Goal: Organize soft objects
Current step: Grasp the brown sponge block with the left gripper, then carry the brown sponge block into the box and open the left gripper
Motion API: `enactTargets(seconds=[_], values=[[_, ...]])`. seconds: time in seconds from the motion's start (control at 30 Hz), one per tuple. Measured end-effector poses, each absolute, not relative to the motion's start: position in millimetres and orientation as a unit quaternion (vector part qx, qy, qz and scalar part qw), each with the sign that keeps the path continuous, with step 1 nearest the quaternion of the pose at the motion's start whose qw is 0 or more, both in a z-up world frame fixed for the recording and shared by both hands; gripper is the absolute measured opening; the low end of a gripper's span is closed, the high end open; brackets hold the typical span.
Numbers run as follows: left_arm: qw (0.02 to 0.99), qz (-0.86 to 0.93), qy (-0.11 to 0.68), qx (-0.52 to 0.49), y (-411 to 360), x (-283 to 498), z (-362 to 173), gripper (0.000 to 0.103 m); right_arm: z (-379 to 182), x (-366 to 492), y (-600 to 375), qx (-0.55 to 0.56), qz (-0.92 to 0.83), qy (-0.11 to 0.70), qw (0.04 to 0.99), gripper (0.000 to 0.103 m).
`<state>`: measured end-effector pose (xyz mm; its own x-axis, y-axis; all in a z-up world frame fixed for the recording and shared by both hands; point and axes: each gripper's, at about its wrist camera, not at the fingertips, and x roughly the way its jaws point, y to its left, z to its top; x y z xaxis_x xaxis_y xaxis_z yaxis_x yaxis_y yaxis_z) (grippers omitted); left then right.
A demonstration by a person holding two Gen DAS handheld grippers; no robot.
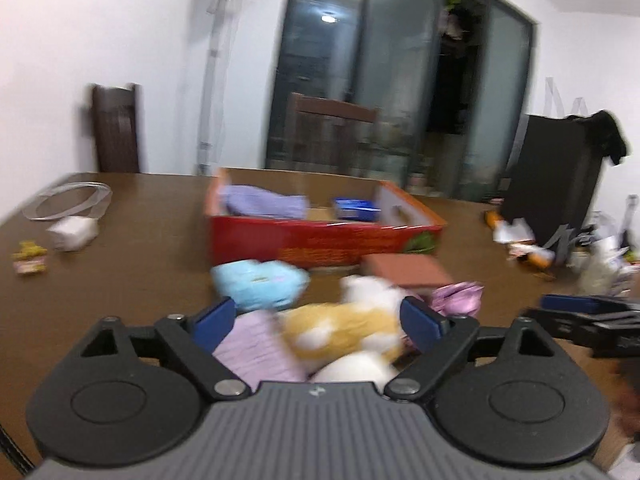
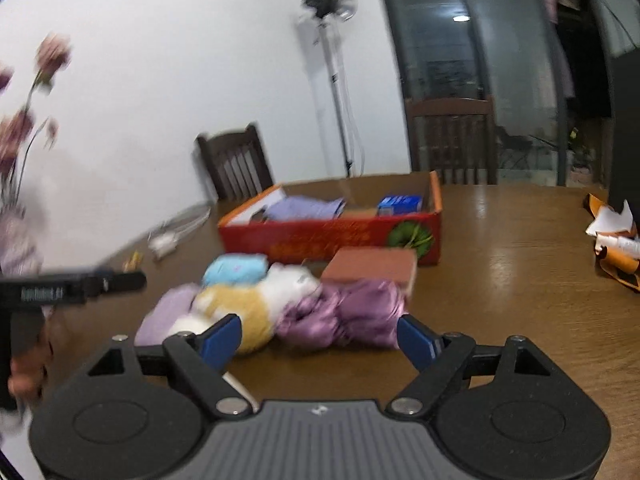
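A pile of soft things lies on the brown table (image 2: 500,280) in front of a red cardboard box (image 1: 320,240) (image 2: 320,242). It holds a yellow and white plush toy (image 1: 344,324) (image 2: 248,308), a light blue plush (image 1: 260,284) (image 2: 236,270), a lilac cloth (image 1: 256,348) (image 2: 168,316) and a shiny purple cloth (image 1: 458,298) (image 2: 352,312). My left gripper (image 1: 316,320) is open, its blue pads either side of the plush toy, not pressing it. My right gripper (image 2: 320,340) is open just short of the purple cloth.
The red box holds a lilac cloth (image 1: 264,202) and a blue packet (image 2: 400,204). A brown block (image 2: 372,266) leans by the box. Paper scraps (image 2: 612,240) lie at right, a white wad (image 1: 72,232) and a clear ring (image 1: 68,200) at left. Chairs (image 2: 236,164) stand behind.
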<state>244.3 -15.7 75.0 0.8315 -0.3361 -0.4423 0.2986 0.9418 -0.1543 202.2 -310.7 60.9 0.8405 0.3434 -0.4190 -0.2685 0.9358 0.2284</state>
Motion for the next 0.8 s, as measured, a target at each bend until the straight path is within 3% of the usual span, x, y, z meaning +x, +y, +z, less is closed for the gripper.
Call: enactTargets(seconds=[0.07,0.13,0.17,0.2,0.27,0.33,0.4,0.6,0.8], values=[[0.949,-0.187,0.250,-0.040,-33,269,78,0.071,65,224,-322,0.097,0.151,0.231,0.956,0.080],[0.939,-0.220,0.259,-0.047,-52,303,77,0.068,63,251,-332,0.112,0.145,0.230,0.956,0.077],[0.930,-0.234,0.280,-0.054,-61,325,74,0.067,59,268,-337,0.124,0.139,0.236,0.954,0.073],[0.920,-0.233,0.311,-0.057,-70,345,68,0.058,55,285,-340,0.135,0.132,0.245,0.951,0.068],[0.906,-0.225,0.355,-0.045,-90,380,61,0.052,44,319,-347,0.158,0.124,0.265,0.943,0.065],[0.893,-0.243,0.378,-0.039,-106,406,51,0.051,32,351,-347,0.165,0.123,0.286,0.936,0.058],[0.876,-0.226,0.424,-0.040,-118,430,38,0.042,23,369,-346,0.165,0.118,0.297,0.933,0.043],[0.855,-0.242,0.450,-0.088,-116,449,24,0.040,3,380,-358,0.220,0.140,0.307,0.915,0.026],[0.867,-0.260,0.410,-0.111,-114,437,49,0.037,17,367,-358,0.208,0.138,0.271,0.930,0.025]])
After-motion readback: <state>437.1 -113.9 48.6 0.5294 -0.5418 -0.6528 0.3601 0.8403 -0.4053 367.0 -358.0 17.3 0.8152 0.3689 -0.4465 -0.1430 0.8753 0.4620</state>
